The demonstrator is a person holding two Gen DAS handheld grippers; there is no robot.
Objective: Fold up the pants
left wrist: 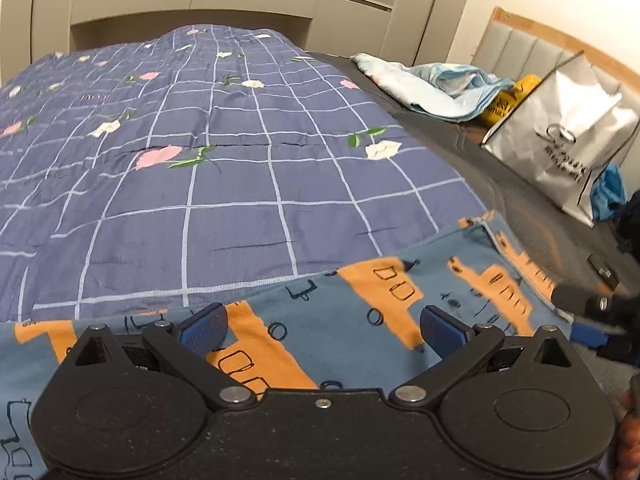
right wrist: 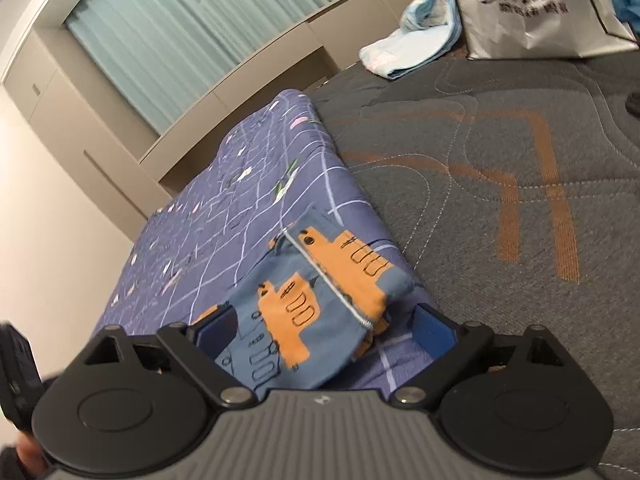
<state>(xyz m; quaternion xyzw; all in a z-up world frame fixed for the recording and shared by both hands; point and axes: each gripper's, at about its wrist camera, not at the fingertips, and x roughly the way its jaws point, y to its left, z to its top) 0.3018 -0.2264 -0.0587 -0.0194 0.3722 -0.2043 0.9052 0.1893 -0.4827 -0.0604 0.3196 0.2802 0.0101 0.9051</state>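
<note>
Where both views begin, we see the left claw (left wrist: 322,326) and right claw (right wrist: 326,326) spread wide, gripping nothing, directly over the pants (left wrist: 360,312); these lie lengthwise along the quilt's (left wrist: 208,152) near edge, ending toward the bare mattress (right wrist: 500,184).

Soft matt cloth pants (left wrist: 340,320) lie on a quilted cloth blanket (left wrist: 224,152); the bag (left wrist: 560,136) looks like glossy paper.

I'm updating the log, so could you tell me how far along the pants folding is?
Early stage. The pants lie on the checked quilt, with a hem edge turned over. Both the left hand-held gripper and right hand-held gripper are open over them, gripping nothing. The main folds remain.
</note>
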